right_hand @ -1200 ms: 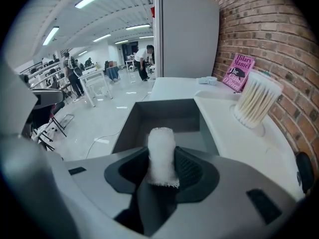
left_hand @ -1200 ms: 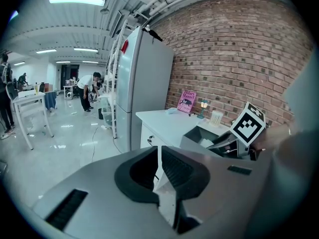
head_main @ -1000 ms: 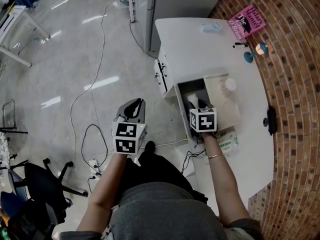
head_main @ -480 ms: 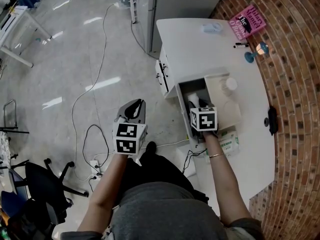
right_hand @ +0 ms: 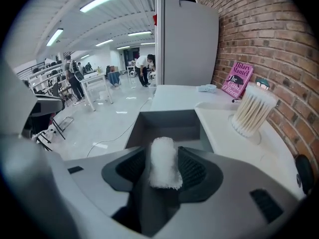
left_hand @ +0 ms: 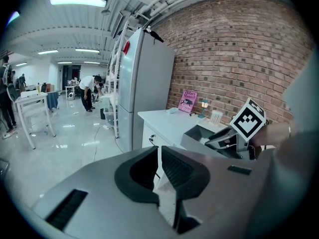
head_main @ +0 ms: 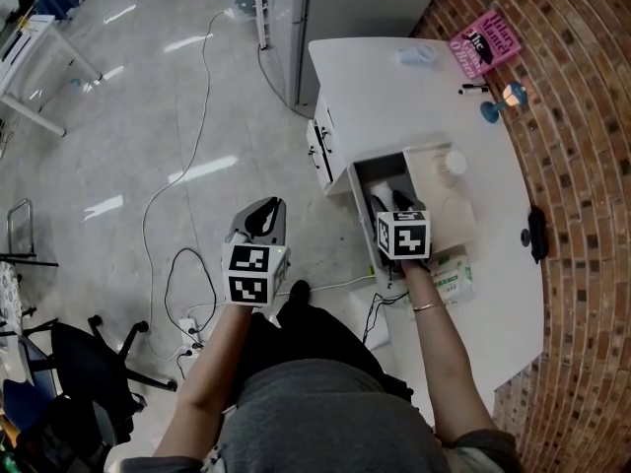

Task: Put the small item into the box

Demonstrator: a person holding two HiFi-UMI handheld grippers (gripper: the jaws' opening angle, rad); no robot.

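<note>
Your right gripper [right_hand: 163, 153] has just been opening: its jaws stand spread, with the white fluffy roll [right_hand: 163, 171] loose between them, over the open grey box [right_hand: 164, 126] at the tabletop [right_hand: 179, 96] edge. Your left gripper [left_hand: 159, 156] is pressed almost together, out over the floor [head_main: 148, 116].

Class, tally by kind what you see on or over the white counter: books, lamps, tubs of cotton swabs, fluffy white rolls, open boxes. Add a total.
Pink book: 1
Small lamp: 1
Tub of cotton swabs: 1
Fluffy white roll: 1
Open box: 1
Total: 5
</note>
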